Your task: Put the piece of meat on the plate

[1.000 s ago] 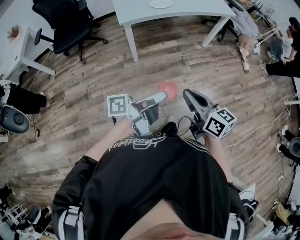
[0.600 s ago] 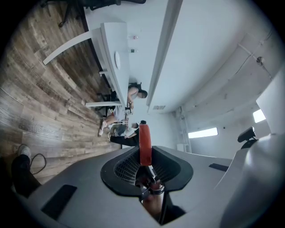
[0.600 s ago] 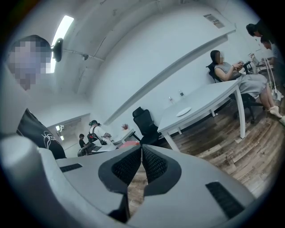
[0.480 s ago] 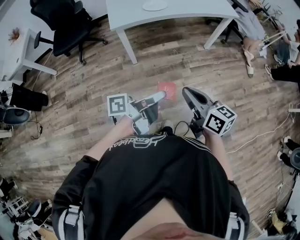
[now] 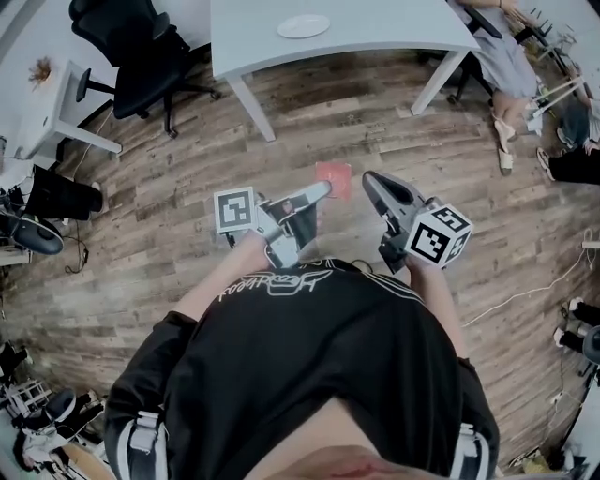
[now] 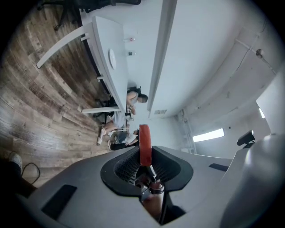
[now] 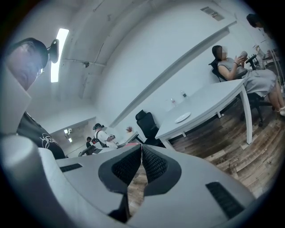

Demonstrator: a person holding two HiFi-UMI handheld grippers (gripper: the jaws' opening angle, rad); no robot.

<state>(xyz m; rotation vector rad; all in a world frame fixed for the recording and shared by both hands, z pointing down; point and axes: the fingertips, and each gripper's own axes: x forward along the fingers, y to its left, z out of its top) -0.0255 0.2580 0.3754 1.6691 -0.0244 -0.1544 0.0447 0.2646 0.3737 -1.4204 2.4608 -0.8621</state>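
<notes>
A person in a black shirt [image 5: 309, 366] is standing on the wooden floor [image 5: 150, 234], well apart from the plate [image 5: 303, 26], and is holding one claw in each hand. The plate is lying on the white worktop [image 5: 394, 28], and nothing is lying on it (only its bare white surface is showing).

The left claw [image 5: 319, 192] is pointing toward the plate and is clamping the piece of meat [image 5: 335, 175]. In the left gripper view the meat is standing on edge as a thin red slab between the two dark pads [image 6: 127, 167], and its far end is sticking out past the tips. So the meat is hanging in the air above the floor, well short of the plate and of the worktop edge.

The right claw [image 5: 372, 183] is also pointing toward the plate from well apart. Its jaws are closed together, the tips are touching, and nothing is sitting between them.

A black office chair [image 5: 141, 52] is standing to the left of the plate in the head view, beside the worktop. A seated person [image 7: 240, 67] is sitting at the worktop end far from the plate.
</notes>
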